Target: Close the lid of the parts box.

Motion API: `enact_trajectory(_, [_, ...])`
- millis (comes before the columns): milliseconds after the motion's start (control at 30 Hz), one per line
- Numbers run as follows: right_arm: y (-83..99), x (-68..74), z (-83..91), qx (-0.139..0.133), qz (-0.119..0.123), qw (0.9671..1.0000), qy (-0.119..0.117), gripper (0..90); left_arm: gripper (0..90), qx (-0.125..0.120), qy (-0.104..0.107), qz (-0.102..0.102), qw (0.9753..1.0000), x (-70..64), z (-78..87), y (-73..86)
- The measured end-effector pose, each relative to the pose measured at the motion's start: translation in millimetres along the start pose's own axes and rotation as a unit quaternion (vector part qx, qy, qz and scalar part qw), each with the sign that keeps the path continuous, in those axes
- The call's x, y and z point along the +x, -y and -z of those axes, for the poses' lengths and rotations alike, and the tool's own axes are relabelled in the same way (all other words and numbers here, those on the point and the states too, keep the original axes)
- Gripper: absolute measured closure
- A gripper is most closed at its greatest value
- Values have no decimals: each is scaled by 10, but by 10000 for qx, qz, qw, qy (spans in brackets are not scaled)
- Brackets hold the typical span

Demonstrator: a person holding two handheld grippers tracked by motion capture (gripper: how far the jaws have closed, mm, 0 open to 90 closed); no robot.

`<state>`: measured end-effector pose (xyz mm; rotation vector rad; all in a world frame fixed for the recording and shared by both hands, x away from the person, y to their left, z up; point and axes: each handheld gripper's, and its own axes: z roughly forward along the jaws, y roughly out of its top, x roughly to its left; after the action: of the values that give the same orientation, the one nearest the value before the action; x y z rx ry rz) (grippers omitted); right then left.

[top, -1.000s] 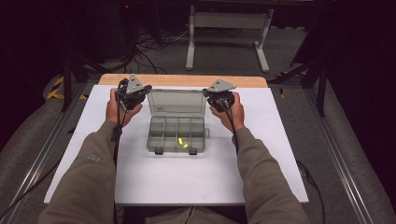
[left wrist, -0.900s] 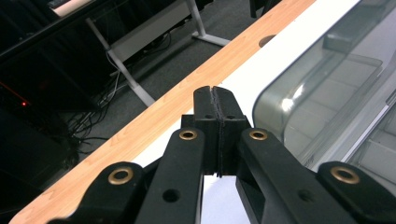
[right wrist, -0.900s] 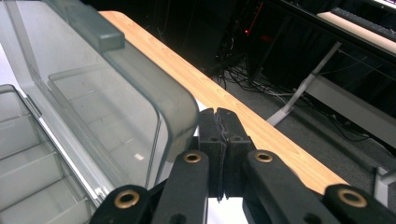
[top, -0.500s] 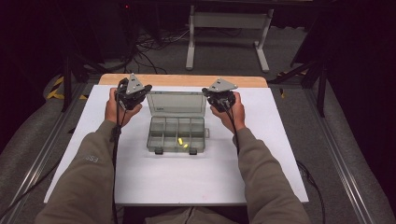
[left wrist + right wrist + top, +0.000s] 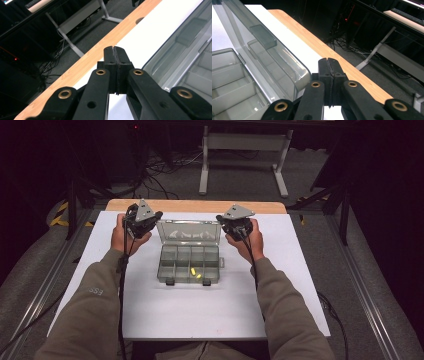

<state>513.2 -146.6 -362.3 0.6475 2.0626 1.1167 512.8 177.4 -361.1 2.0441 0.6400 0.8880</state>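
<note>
A clear plastic compartment box [image 5: 190, 264] sits mid-table with its lid [image 5: 188, 231] standing open at the back. Two small yellow pieces [image 5: 194, 272] lie in its front compartments. My left gripper [image 5: 145, 220] is held just left of the lid's corner, and my right gripper [image 5: 231, 224] just right of the lid. In the left gripper view the jaws [image 5: 116, 53] are pressed together on nothing, with the lid [image 5: 185, 42] at the right. In the right gripper view the jaws [image 5: 328, 63] are also shut and empty, the lid [image 5: 262, 42] at the left.
A white mat [image 5: 200, 310] covers the table, with a wooden strip [image 5: 195, 206] along the far edge. Beyond the table stand a grey metal frame [image 5: 240, 150] and loose cables [image 5: 160, 167] on the floor. Cables trail from both grippers along the forearms.
Both grippers have stayed almost still beside the lid; the right one shifted very slightly inward.
</note>
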Motion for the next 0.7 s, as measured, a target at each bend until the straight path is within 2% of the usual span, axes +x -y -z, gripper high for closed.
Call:
enact_trajectory(100, [-2,8,13,20,11,10000,-15,900,895,-15,33,30,10000,-4,12,5])
enact_trajectory(200, [-6,16,31,15,-38,10000,-54,900,896,38,60,-59,10000,-23,19,8])
enact_trajectory(567, [-24,63,89,62,30,9999,-148,900,896,77,114,-138,9998,-64,79,27])
enact_trajectory(700, [-5,85,117,109,60,9998,-179,900,896,78,152,-234,9996,-88,108,28])
